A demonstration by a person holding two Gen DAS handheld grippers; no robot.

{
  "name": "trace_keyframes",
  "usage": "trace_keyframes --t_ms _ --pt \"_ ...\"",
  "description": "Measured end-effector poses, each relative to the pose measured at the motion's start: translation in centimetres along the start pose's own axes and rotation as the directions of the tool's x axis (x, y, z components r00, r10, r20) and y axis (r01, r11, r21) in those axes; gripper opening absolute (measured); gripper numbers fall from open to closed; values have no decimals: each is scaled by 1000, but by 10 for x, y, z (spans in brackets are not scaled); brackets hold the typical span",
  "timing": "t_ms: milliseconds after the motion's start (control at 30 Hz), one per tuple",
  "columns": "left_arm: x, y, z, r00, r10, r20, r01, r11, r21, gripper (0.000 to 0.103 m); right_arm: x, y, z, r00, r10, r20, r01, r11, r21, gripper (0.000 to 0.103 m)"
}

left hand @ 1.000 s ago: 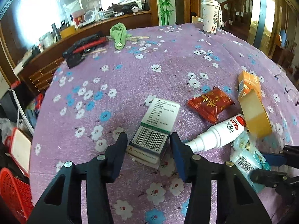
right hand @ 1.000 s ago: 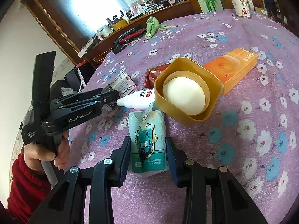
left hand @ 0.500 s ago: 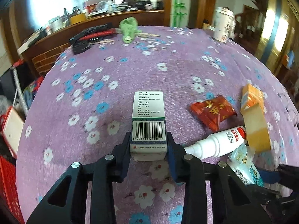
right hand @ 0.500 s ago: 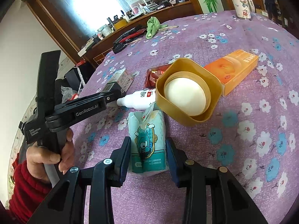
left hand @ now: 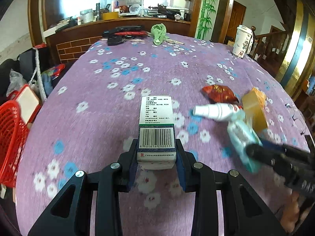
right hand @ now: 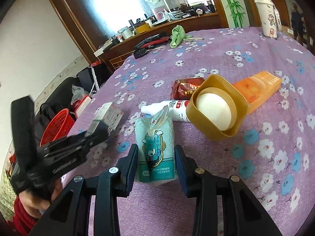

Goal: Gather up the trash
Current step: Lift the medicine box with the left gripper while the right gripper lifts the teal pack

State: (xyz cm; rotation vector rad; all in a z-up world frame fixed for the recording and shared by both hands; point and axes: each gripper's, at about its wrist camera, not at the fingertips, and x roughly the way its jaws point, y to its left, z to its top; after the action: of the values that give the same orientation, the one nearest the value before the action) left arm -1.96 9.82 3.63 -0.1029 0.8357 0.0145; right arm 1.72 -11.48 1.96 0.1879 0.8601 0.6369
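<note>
Since both pieces were bound for the red basket point(right hand: 57, 126) left of the desk point(left hand: 110, 106), the left gripper point(left hand: 157, 162) clenched the medicine box point(left hand: 156, 129) while the right gripper point(right hand: 155, 166) grasped the tissue pack point(right hand: 155, 145).

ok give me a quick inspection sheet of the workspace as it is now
surface: table under a purple floral cloth
job's things: medicine box in the left claw; tissue pack in the right claw; white spray bottle, red snack packet, orange box and tan square tub lying close together
clutter: green cloth, dark tools and paper cup at the far edge
grippers: left claw shut on the medicine box, having just closed; right claw shut on the tissue pack
cables: nothing seen
surroundings: red basket beside the table, cluttered wooden counter behind
</note>
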Motion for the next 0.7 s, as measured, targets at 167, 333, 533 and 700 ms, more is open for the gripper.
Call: trace_keyframes --t_ms 167,333,533,700 --pt "-12 1 -5 999 3 45 -2 1000 -17 33 0 0 0 1000 0 0 0 1000 2 40" --pt "-18 0 -7 997 20 70 -19 1000 -20 33 0 -1 0 1000 2 0 -2 1000 -2 40" --pt "-25 -6 -9 992 70 102 -71 998 2 33 2 -1 -1 1000 3 -5 -3 1000 3 40" --pt "-34 -13 -11 981 122 152 -129 991 37 33 2 -1 -1 1000 3 -7 -3 1000 4 40"
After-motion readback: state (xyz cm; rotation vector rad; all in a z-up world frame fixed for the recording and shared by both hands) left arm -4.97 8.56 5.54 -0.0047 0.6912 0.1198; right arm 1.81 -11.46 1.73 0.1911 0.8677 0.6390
